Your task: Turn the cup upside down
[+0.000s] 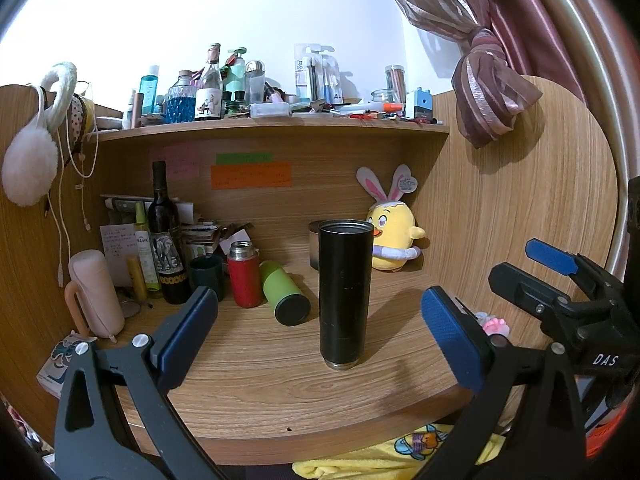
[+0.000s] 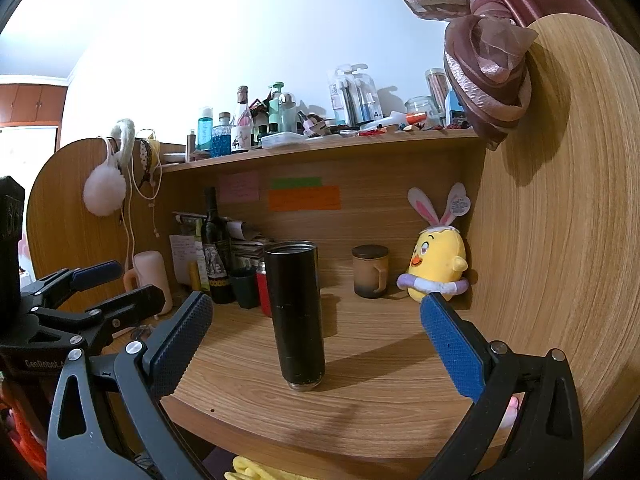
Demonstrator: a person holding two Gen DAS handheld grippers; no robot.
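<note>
A tall black cylindrical cup (image 1: 343,294) stands on the wooden desk (image 1: 260,384) with its open mouth up and its metal end down. It also shows in the right wrist view (image 2: 296,314). My left gripper (image 1: 320,332) is open, its blue pads either side of the cup but nearer the camera, not touching. My right gripper (image 2: 316,344) is open too, just in front of the cup, empty. In the left wrist view the right gripper (image 1: 516,276) shows at the right. In the right wrist view the left gripper (image 2: 116,284) shows at the left.
A green bottle (image 1: 285,296) lies on its side left of the cup, beside a red flask (image 1: 244,274), a dark mug (image 1: 206,274) and a wine bottle (image 1: 166,236). A brown mug (image 2: 370,270) and yellow plush chick (image 2: 438,264) stand behind. A cluttered shelf (image 1: 272,124) hangs above.
</note>
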